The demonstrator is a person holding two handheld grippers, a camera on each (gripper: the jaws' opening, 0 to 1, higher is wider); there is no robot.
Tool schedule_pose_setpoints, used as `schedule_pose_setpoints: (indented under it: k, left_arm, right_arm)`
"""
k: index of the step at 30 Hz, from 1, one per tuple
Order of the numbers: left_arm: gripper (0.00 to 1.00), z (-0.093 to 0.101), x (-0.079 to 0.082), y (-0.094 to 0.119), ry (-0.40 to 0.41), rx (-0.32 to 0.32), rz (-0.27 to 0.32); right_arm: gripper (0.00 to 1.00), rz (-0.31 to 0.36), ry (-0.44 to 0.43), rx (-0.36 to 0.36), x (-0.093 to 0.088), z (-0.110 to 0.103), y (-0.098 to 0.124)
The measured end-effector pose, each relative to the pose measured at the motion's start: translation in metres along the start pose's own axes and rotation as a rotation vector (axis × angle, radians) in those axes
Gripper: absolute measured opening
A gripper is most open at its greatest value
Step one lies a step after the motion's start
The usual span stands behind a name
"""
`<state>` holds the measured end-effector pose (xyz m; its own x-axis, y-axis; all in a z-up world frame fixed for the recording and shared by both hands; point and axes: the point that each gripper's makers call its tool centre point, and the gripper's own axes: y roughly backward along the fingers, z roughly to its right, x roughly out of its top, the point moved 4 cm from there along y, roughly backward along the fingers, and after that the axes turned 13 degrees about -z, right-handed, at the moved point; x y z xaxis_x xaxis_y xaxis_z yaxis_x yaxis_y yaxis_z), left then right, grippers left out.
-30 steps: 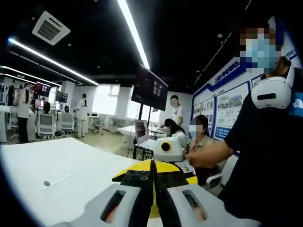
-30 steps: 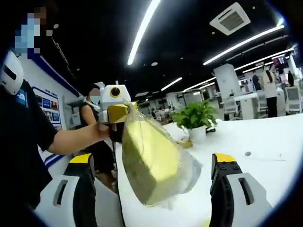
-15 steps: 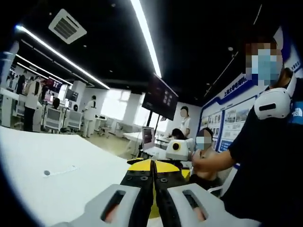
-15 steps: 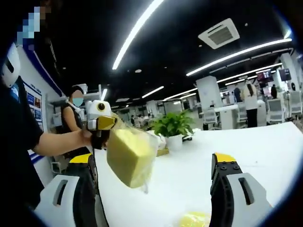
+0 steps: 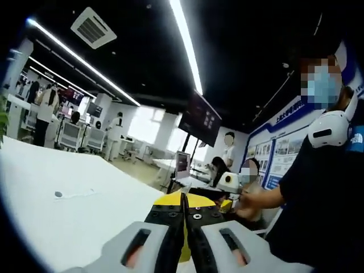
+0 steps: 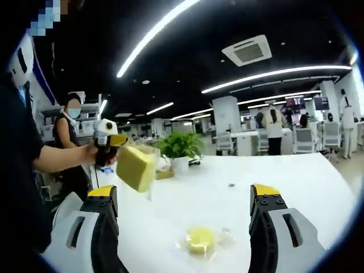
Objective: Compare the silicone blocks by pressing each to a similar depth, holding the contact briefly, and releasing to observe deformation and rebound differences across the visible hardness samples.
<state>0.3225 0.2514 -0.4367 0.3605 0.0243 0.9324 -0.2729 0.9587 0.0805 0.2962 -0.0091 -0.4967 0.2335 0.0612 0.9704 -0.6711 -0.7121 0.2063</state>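
Observation:
In the right gripper view, a yellow silicone block in a clear bag [image 6: 136,166] hangs in the air at the left. My left gripper [image 6: 121,143], held by a hand, is shut on the bag's top. A second, smaller yellow block in clear wrap [image 6: 199,239] lies on the white table [image 6: 296,182] between my right gripper's [image 6: 183,193] jaws, which stand wide open with nothing held. In the left gripper view, my left gripper [image 5: 183,200] shows its jaws pressed together, and the right gripper [image 5: 227,203] sits small beyond them.
A potted green plant [image 6: 179,149] stands on the table behind the hanging block. The person holding the grippers fills the right of the left gripper view [image 5: 324,193]. Other people, desks and screens are far back in the room.
The bagged block and the left gripper now look smaller and farther in the right gripper view. The second block on the table has come fully into view. Both jaw states are unchanged.

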Motion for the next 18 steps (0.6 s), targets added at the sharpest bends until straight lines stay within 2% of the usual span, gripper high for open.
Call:
schedule_pose_setpoints:
  k: [1,3,7,11,14,18]
  left_arm:
    - [0.00,0.000,-0.001,0.001,0.005,-0.001,-0.001]
    - [0.00,-0.001,-0.004,0.003,0.013,0.010,0.001]
    - [0.00,-0.005,-0.010,0.008,0.049,0.023,0.016]
    - [0.00,-0.005,-0.019,0.012,0.066,0.033,0.006]
    - [0.00,-0.006,-0.025,0.014,0.087,0.043,0.009]
    - [0.00,-0.005,-0.031,0.015,0.099,0.047,0.007]
  right_arm:
    - [0.90,0.012,-0.013,-0.031,-0.004,0.007,0.009]
    - [0.89,0.022,-0.020,-0.050,-0.010,0.011,0.019]
    - [0.94,-0.021,-0.061,-0.093,-0.036,0.028,0.039]
    - [0.96,-0.045,-0.074,-0.117,-0.057,0.027,0.055]
    - [0.96,-0.052,-0.129,-0.119,-0.070,0.025,0.062]
    - [0.96,-0.095,-0.117,-0.133,-0.081,0.019,0.066]
